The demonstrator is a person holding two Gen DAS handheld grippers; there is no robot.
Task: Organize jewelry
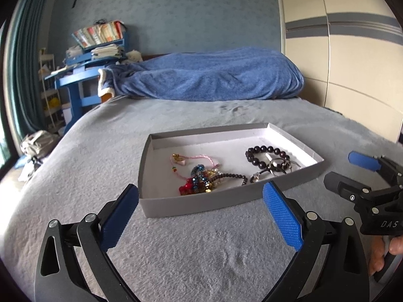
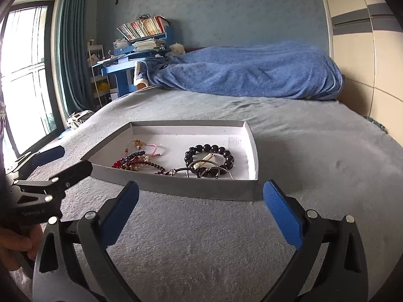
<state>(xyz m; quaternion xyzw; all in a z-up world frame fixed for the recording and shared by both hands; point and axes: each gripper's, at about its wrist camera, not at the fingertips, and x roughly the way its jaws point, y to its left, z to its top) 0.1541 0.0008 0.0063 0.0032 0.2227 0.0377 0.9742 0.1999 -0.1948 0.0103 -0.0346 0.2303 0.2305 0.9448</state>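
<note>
A shallow grey cardboard tray (image 1: 201,205) (image 2: 176,187) with a white inside lies on the grey bed cover. In it lie a dark beaded bracelet (image 1: 262,152) (image 2: 210,148), a pink cord bracelet (image 1: 199,157) (image 2: 148,147), a tangle of red, blue and gold beads (image 1: 199,181) (image 2: 131,162) and silver rings with a black cord (image 1: 277,167) (image 2: 209,171). My left gripper (image 1: 201,214) is open and empty, just short of the tray's near wall. My right gripper (image 2: 201,209) is open and empty, also just short of the tray. Each gripper shows at the other view's edge: the right one (image 1: 352,173), the left one (image 2: 65,161).
A rumpled blue blanket (image 1: 209,75) (image 2: 246,70) lies across the far end of the bed. A blue desk with books (image 1: 85,58) (image 2: 136,47) stands at the back left, a cream wardrobe (image 1: 340,50) on the right, a window with a green curtain (image 2: 73,50) on the left.
</note>
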